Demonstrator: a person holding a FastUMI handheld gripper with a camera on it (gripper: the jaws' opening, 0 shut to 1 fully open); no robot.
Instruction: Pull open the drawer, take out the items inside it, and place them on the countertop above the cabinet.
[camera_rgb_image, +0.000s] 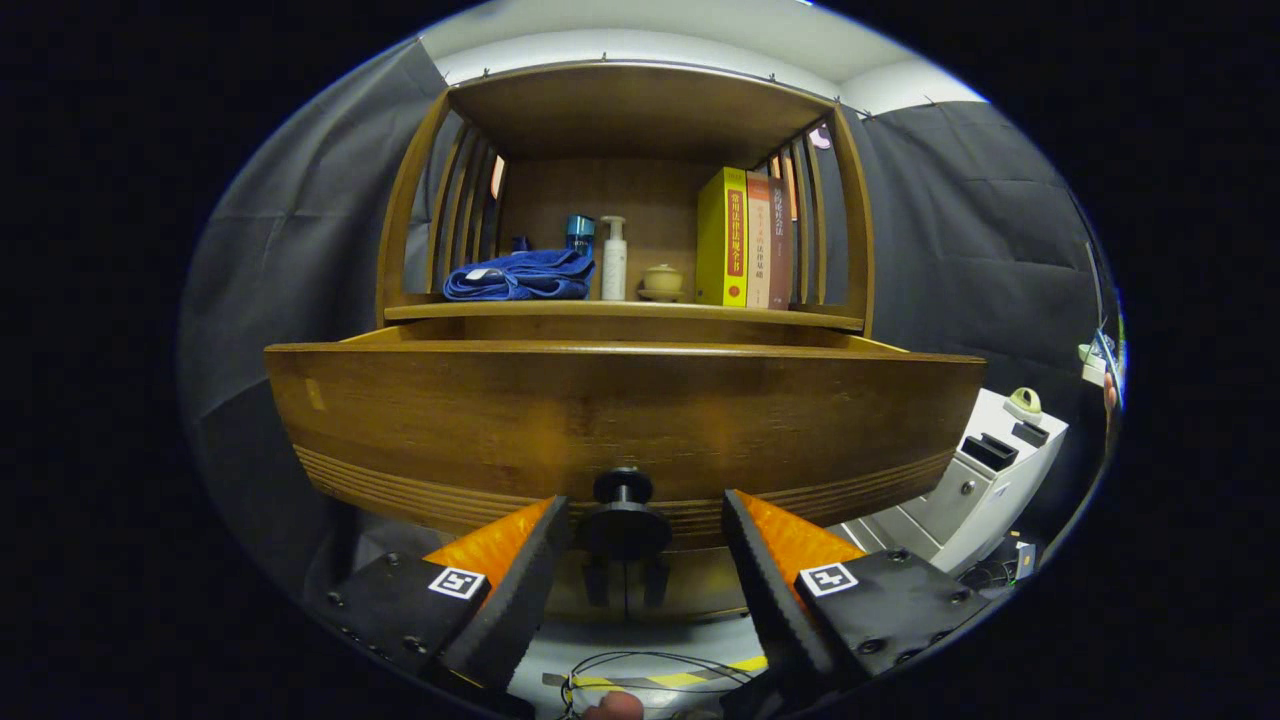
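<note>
The wooden drawer (620, 410) stands pulled out from the cabinet, and its broad front panel hides whatever lies inside. A dark round knob (625, 527) sits low on the middle of that panel. My gripper (645, 505) is open, with the knob between its fingers. The left fingertip (548, 520) is close beside the knob, and the right fingertip (738, 515) stands a little farther off. Neither presses on it. Above the drawer runs the countertop (620, 311).
On the countertop lie a folded blue towel (520, 277), a blue bottle (579, 233), a white pump bottle (613, 260), a small ceramic pot (661, 281) and upright books (745, 240). A white appliance (975, 475) stands low to the right. Cables and striped tape (650, 675) lie on the floor.
</note>
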